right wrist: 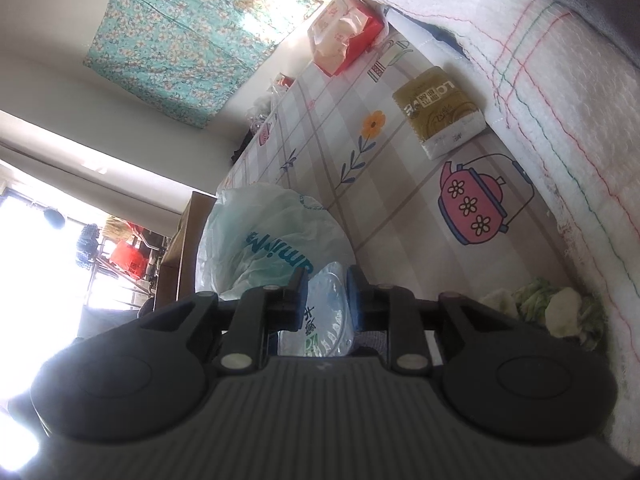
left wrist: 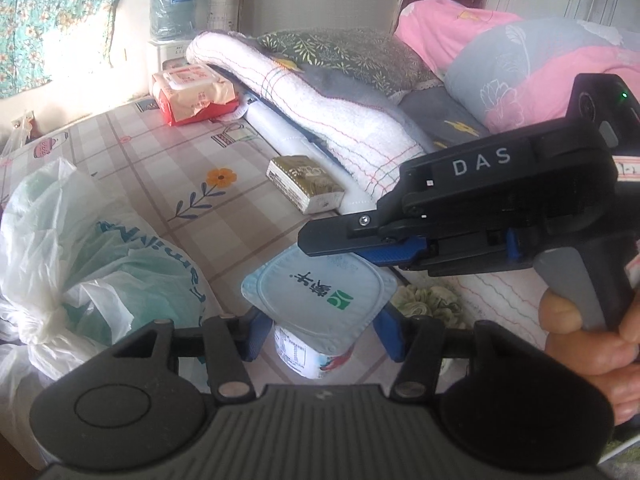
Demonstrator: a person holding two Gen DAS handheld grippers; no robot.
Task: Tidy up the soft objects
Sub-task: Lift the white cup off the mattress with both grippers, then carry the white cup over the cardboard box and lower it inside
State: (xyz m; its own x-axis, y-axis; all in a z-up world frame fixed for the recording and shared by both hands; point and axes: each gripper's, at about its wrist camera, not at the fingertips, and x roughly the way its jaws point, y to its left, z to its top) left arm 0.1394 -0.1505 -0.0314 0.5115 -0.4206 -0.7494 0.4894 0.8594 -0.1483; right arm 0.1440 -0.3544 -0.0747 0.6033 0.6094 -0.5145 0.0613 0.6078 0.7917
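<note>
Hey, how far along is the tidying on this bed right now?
Done: nothing visibly sorted; the plastic bag's contents are unclear. In hand: the yogurt cup sits between the left claw's pads, and the right claw pinches its lid edge. Left: the gold tissue pack, the red wipes pack and the green fabric piece lie loose on the sheet.

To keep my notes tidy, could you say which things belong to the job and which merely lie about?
In use: white yoghurt cup with pale blue foil lid; white-green plastic bag.
Lying about: gold tissue pack; red wipes pack; white checked towel.
</note>
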